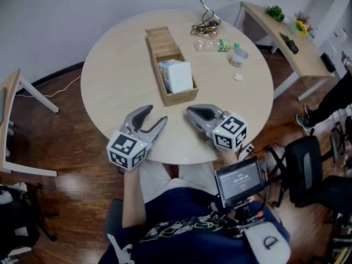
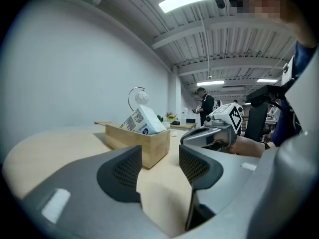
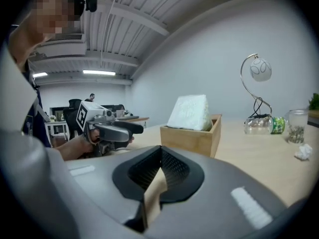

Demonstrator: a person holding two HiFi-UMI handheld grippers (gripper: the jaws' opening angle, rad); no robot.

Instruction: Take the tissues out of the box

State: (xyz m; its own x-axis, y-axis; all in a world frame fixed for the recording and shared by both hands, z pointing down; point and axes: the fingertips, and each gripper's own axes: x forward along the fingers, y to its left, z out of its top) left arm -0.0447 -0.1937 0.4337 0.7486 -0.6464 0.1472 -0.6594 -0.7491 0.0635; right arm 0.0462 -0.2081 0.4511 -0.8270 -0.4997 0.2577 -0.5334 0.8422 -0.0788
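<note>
A long wooden box (image 1: 165,51) lies on the round table (image 1: 115,70), with a white tissue pack (image 1: 177,76) standing tilted in its near end. The box (image 2: 144,146) and pack (image 2: 142,119) show ahead in the left gripper view; the box (image 3: 192,137) and pack (image 3: 190,112) also show in the right gripper view. My left gripper (image 1: 155,115) is open near the table's front edge, nothing between its fingers. My right gripper (image 1: 191,112) is shut and empty, just short of the box's near end. Neither touches the box.
At the table's far side lie a lamp base with cables (image 1: 206,26), a plastic bottle (image 1: 215,45), a small glass (image 1: 239,55) and a crumpled scrap (image 1: 237,77). A desk (image 1: 286,34) stands to the right, chairs (image 1: 305,169) near the person's legs.
</note>
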